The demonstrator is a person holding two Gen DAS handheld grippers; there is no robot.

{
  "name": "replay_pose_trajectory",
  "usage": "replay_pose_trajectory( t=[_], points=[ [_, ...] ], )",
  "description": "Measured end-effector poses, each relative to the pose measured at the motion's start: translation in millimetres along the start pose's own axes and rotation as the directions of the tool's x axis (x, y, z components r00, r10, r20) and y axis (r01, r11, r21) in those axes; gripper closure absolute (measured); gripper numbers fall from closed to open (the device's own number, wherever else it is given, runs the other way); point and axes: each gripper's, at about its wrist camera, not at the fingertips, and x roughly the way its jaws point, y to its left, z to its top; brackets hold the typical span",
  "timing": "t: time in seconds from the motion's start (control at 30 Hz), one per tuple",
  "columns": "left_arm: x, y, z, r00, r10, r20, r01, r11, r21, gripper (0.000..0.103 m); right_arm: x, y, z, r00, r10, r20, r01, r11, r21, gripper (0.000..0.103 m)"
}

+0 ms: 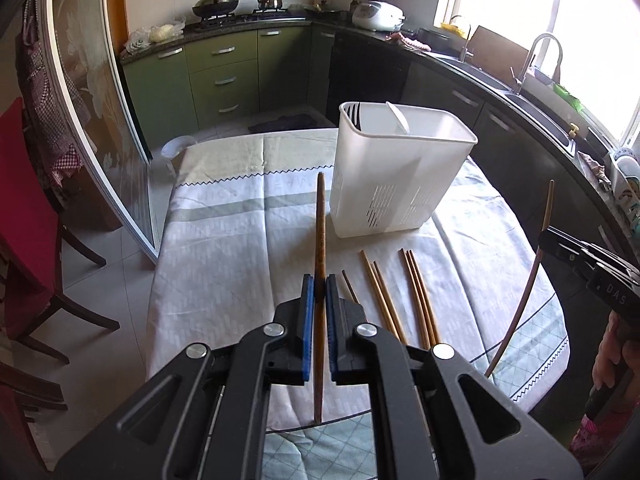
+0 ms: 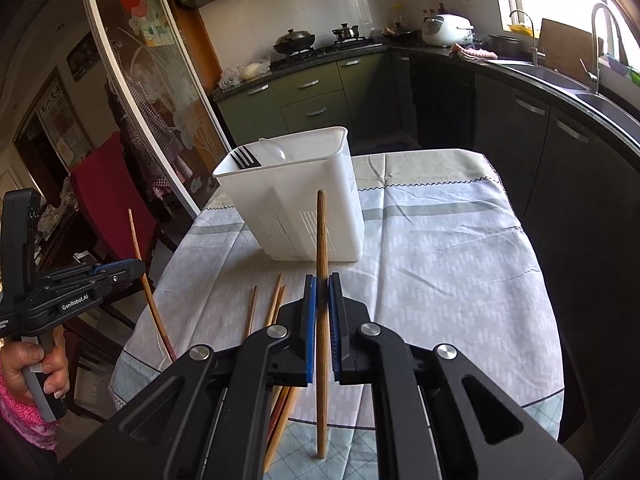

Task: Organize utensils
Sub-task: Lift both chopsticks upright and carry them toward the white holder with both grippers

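Note:
A white plastic utensil holder (image 1: pixel 400 176) stands on the table; it also shows in the right wrist view (image 2: pixel 304 204). A black fork (image 1: pixel 352 114) and a white spoon (image 1: pixel 398 116) stand inside it. My left gripper (image 1: pixel 319 288) is shut on a brown chopstick (image 1: pixel 320 224), held upright above the table. My right gripper (image 2: pixel 322 288) is shut on another chopstick (image 2: pixel 321 236), also upright. Several loose chopsticks (image 1: pixel 416 296) lie on the cloth in front of the holder.
The table has a pale patterned cloth (image 1: pixel 232 240). A red-backed chair (image 1: pixel 24 216) stands at the left. Green and dark kitchen cabinets (image 1: pixel 224 76) and a counter with a sink (image 1: pixel 536 96) run behind and along the right.

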Motion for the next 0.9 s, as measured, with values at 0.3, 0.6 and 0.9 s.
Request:
replay_pose_trajectory(
  t=[0.3,0.6,0.9],
  points=[
    [-25,-17,-12,0.999,-0.020,0.028,0.019,0.998,0.053,0.097,-40,7,-13,0.998,0.011,0.056,-0.009,1.000,-0.026,0.096],
    [-29,-20,-14,0.999,-0.033,0.033,0.031,0.998,0.057,0.097,-44,11,-11,0.998,0.020,0.056,-0.017,0.999,-0.046,0.096],
    [-39,-23,-7,0.997,-0.051,0.059,0.046,0.996,0.072,0.097,-44,16,-1,0.997,0.029,0.073,-0.025,0.998,-0.061,0.096]
  ],
)
